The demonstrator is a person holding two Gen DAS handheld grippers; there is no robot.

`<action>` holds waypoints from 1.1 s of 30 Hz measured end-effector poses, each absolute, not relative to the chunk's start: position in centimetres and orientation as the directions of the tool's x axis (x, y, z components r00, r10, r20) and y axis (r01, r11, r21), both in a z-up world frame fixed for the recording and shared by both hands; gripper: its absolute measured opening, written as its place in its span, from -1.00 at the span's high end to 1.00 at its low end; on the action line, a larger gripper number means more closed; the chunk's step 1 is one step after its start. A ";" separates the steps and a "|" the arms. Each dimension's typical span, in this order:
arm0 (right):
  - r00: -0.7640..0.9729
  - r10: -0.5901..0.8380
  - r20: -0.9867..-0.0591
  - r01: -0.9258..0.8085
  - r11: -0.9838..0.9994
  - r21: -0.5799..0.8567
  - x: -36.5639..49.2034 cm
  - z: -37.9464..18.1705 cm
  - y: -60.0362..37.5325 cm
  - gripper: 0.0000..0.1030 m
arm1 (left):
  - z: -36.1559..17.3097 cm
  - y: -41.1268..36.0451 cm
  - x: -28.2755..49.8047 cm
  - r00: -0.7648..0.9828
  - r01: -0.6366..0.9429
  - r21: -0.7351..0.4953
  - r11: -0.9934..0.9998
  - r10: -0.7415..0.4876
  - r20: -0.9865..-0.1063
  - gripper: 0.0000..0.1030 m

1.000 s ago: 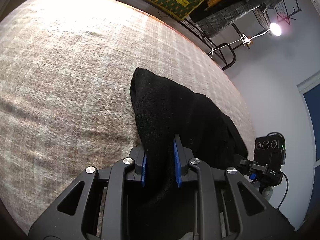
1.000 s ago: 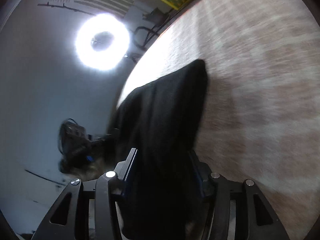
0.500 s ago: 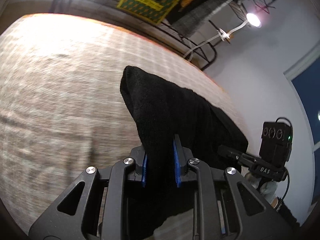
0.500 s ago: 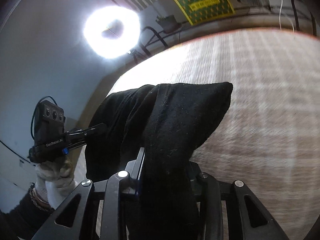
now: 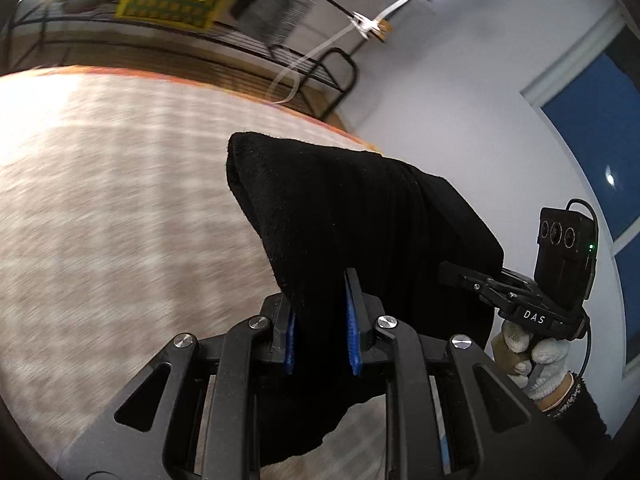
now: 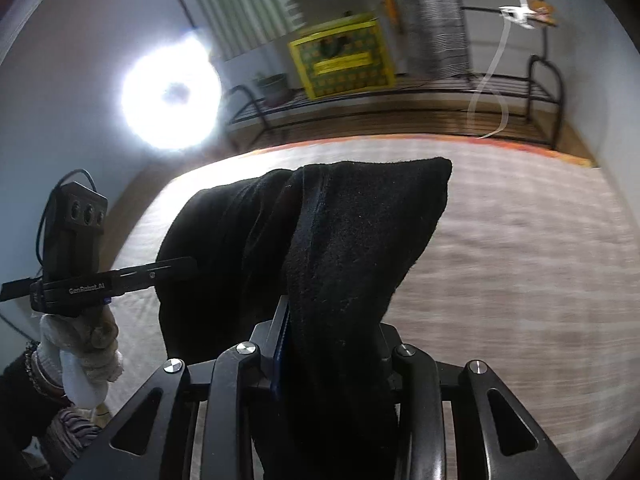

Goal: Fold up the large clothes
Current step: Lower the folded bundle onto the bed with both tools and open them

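Here, gripping one black garment [image 5: 360,216] from both ends: left gripper [image 5: 320,312] and right gripper [image 6: 332,344], each clamped onto bunched cloth. Hanging lifted above the beige checked bed cover [image 5: 120,200], between the two.

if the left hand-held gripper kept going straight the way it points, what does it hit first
Apart from the black garment already clamped in the left hand-held gripper, the first thing ahead looks like the checked bed cover below; depth is hard to judge.
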State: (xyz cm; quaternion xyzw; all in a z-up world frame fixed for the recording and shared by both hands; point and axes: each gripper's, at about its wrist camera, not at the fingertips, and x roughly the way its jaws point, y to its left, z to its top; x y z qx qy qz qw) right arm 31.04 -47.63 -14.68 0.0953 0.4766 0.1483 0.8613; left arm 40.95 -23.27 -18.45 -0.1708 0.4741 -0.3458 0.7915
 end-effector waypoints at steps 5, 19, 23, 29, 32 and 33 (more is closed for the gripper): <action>0.529 0.262 -0.807 -0.115 0.965 0.237 31.9 -14.0 -53.4 0.40 | -19.0 -29.6 43.5 0.291 0.426 -0.593 0.684 -0.724 -0.626 0.66; 0.597 0.072 -0.799 -0.037 0.997 0.063 40.7 -14.2 -63.4 0.40 | -20.6 -42.8 53.7 0.355 0.488 -0.525 0.698 -0.708 -0.611 0.66; 0.589 0.029 -0.808 -0.025 1.000 0.018 43.2 -16.1 -64.3 0.40 | -22.1 -45.0 55.5 0.370 0.486 -0.501 0.716 -0.688 -0.624 0.66; 0.563 0.007 -0.826 -0.027 1.000 -0.010 45.9 -19.9 -65.1 0.40 | -24.3 -46.1 57.3 0.385 0.467 -0.467 0.751 -0.648 -0.657 0.66; 0.538 0.003 -0.843 -0.022 1.000 -0.010 46.5 -21.6 -65.6 0.39 | -25.5 -46.1 58.0 0.386 0.450 -0.451 0.771 -0.623 -0.680 0.66; 0.530 0.003 -0.848 -0.017 1.000 -0.007 46.7 -22.0 -65.8 0.36 | -25.7 -46.1 58.3 0.389 0.442 -0.445 0.779 -0.614 -0.687 0.66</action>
